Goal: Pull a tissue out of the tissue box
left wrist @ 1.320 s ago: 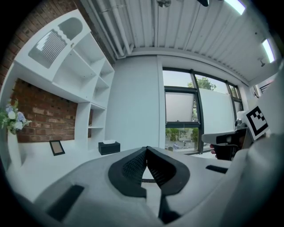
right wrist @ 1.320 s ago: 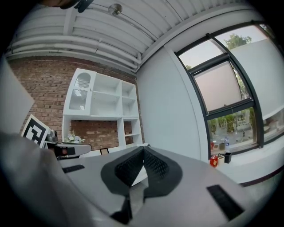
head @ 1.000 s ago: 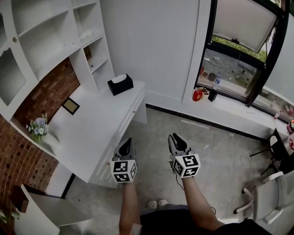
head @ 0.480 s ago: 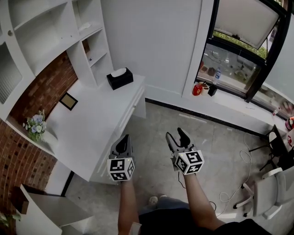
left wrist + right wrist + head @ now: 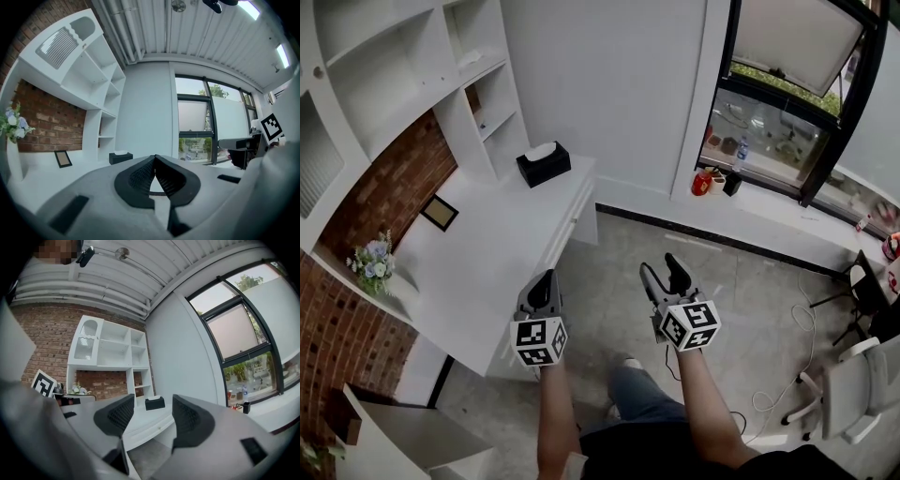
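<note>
A black tissue box (image 5: 544, 164) with a white tissue poking out of its top stands at the far end of the white desk (image 5: 487, 253), beside the shelf unit. It is small in the left gripper view (image 5: 120, 157) and in the right gripper view (image 5: 154, 402). Both grippers hover over the floor, well short of the box. My left gripper (image 5: 543, 281) is shut with its pads together and nothing held (image 5: 154, 160). The jaws of my right gripper (image 5: 662, 270) are opening, with nothing between them (image 5: 152, 416).
A picture frame (image 5: 439, 213) and a small bunch of flowers (image 5: 373, 262) sit on the desk. White shelves (image 5: 412, 84) rise behind it. A red mug (image 5: 703, 183) stands on the window sill. A white chair (image 5: 853, 394) and a loose cable (image 5: 787, 370) are at the right.
My right gripper's jaws have spread from nearly shut to wide apart. My left gripper has drifted left toward the desk's edge. The person's leg has stepped forward below.
</note>
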Demonstrator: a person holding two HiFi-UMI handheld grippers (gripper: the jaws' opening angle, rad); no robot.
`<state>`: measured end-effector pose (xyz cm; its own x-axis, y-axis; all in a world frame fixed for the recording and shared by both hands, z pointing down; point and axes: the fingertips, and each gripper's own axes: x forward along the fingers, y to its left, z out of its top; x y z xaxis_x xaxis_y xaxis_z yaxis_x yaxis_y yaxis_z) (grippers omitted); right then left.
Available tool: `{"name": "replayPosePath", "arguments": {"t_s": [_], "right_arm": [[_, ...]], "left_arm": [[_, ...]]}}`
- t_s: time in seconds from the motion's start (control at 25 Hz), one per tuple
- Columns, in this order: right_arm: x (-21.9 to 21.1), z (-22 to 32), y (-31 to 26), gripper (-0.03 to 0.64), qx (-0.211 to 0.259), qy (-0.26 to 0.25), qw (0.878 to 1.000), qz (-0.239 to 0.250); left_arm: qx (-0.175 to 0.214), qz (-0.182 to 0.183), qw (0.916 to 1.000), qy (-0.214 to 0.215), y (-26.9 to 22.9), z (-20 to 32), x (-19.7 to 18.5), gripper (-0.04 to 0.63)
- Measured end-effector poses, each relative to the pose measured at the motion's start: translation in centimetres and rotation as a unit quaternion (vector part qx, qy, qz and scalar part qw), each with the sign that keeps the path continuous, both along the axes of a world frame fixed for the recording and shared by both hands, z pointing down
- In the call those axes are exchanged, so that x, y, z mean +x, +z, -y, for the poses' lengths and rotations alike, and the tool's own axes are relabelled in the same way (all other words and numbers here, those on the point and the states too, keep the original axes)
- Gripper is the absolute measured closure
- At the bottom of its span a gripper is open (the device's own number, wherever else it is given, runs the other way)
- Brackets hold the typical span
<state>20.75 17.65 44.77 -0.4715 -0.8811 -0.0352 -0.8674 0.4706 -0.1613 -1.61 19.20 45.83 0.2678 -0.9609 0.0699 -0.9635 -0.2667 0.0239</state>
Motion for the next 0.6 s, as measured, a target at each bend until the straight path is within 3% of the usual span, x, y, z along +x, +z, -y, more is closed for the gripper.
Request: {"name": "replayPosePath", "arguments": {"t_s": [0.32, 0.6], "right_arm": [[-0.4, 3.5, -0.8, 0.382, 0.01, -0.006, 1.0, 0.007], [-1.7, 9.9, -0.3, 0.382, 0.018, -0.014, 1.0, 0.013]], "left_arm": [[0.011, 0.007, 0.9999, -0.003, -1.1, 3.3, -0.6, 0.589], [0.014, 0.024, 0.9996, -0.009, -0.8, 9.0, -2.0, 0.589]]}}
